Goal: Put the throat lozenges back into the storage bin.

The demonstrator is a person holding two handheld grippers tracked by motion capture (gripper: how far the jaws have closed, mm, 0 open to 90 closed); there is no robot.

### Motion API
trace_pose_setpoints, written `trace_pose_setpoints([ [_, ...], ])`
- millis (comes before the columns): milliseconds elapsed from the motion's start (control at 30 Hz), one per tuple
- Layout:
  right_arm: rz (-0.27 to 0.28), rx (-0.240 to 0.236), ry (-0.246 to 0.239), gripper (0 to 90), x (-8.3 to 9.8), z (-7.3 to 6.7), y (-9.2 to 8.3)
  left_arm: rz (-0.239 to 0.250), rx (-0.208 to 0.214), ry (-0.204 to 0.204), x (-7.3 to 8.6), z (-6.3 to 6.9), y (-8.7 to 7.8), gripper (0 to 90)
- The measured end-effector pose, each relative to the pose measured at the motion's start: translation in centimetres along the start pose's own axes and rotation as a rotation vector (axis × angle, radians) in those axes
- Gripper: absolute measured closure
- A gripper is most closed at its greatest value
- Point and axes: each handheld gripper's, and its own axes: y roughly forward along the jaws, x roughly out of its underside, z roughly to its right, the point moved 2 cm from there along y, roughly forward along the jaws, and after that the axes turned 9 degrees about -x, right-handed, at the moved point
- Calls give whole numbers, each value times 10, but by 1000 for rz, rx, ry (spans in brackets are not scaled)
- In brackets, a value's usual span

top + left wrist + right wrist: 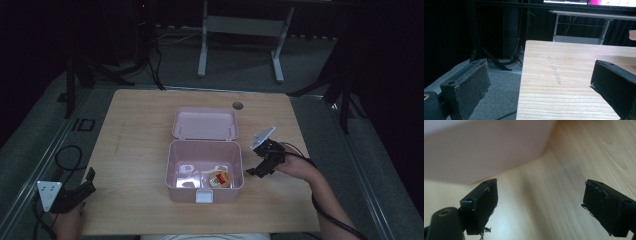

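A: What is sitting on the worktop (140, 145)?

B: A pink plastic box (204, 170) is resting mid-worktop, lid (205, 123) lying open toward the far edge, a small red-and-yellow packet (219, 178) inside.

A: And the grippers?

B: The right gripper (260, 167) is hovering beside the box's right wall, jaws spread, empty. The left gripper (80, 192) is waiting at the near-left corner, jaws apart.

A: Handling?

B: Probably light, rigid, slick; I'd be pinching a wall rim.

We can read almost nothing here. At the left of the high view, on the dark floor strip beside the surface (140, 150), a marking (86, 124) looks like the letters "ID". The small red-and-yellow packet (219, 178) inside the pink box (204, 172) carries print too small to read.
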Motion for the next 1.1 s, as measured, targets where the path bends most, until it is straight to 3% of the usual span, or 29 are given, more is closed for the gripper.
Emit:
trace_pose_setpoints([
  [233,164,157,80,117,27,18,25,-1,0,-3,0,0,0,24],
  [300,184,170,95,117,30,20,27,0,-1,-3,0,0,0,24],
  [333,237,207,135,115,40,27,30,1,1,-6,0,-1,0,24],
  [367,237,207,135,115,40,27,30,1,1,-6,0,-1,0,24],
  [400,273,252,170,112,49,32,33,1,3,-7,0,-1,0,24],
  [433,273,252,170,112,49,32,33,1,3,-7,0,-1,0,24],
  [467,292,287,209,111,58,37,35,3,-1,-5,0,-1,0,25],
  [500,292,287,209,111,58,37,35,3,-1,-5,0,-1,0,24],
  [533,320,336,242,111,67,41,35,2,-1,-8,0,-1,0,24],
  [567,320,336,242,111,67,41,35,2,-1,-11,0,-2,0,24],
  [600,357,355,276,111,75,44,32,2,-4,-15,0,-2,0,24],
  [700,384,388,306,111,82,46,27,2,-3,-10,0,-2,0,24],
  [733,406,431,334,111,90,47,22,2,-1,-9,0,-1,0,24],
  [833,420,440,361,111,98,48,17,2,0,-10,0,-1,0,25],
  [867,440,468,389,111,106,47,12,1,-2,-11,0,-1,0,24],
  [967,440,483,412,111,113,46,9,2,-3,-9,0,-1,0,25],
  [1100,444,552,466,111,125,42,1,0,-4,-8,0,-1,1,24],
])
